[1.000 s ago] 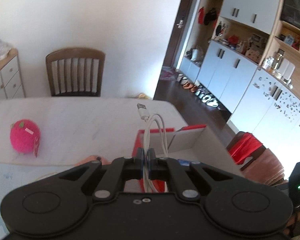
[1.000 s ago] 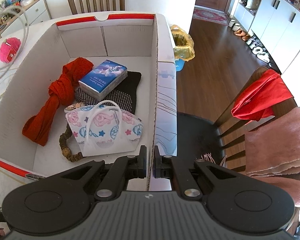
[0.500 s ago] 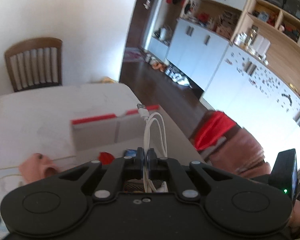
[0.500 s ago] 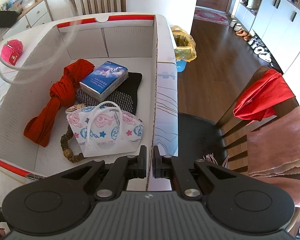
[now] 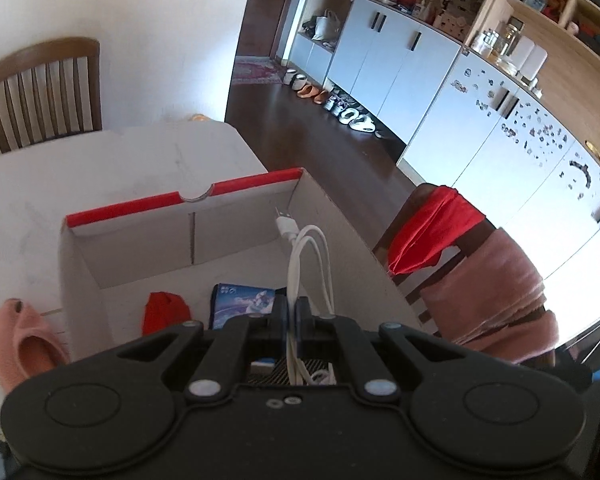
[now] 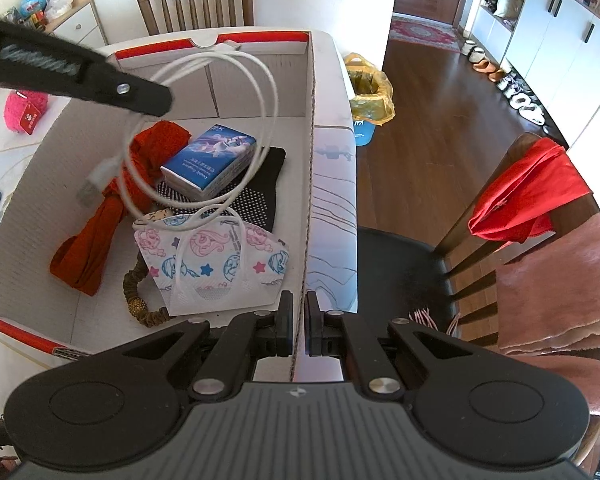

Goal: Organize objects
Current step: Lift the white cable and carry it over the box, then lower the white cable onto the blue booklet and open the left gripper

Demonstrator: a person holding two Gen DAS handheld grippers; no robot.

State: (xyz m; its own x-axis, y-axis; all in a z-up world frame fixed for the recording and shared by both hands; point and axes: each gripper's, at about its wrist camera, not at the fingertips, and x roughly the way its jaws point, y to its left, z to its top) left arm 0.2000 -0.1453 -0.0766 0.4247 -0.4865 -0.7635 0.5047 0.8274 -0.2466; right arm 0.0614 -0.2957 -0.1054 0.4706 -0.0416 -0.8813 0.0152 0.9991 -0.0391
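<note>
My left gripper [image 5: 292, 306] is shut on a coiled white USB cable [image 5: 310, 256], whose plug sticks up past the fingertips. In the right wrist view that gripper [image 6: 156, 100] reaches in from the upper left and the cable [image 6: 260, 120] hangs in loops over the open white cardboard box [image 6: 312, 128]. Inside the box lie a red cloth [image 6: 100, 216], a blue tissue pack [image 6: 212, 160], a black dotted cloth [image 6: 260, 196], a patterned face mask [image 6: 216, 264] and a bead bracelet [image 6: 136, 304]. My right gripper [image 6: 296, 320] is shut on the box's right wall at its near end.
A pink plush ball [image 6: 24, 108] and a pink slipper [image 5: 20, 336] lie on the white table left of the box. A wooden chair [image 6: 196, 0] stands behind the table. Right of the box stands a chair with a red cloth [image 6: 528, 192] and pink towel [image 6: 560, 280].
My left gripper has swung right and down with the cable, from beside the box to over its inside. The right gripper and the box have stayed put.
</note>
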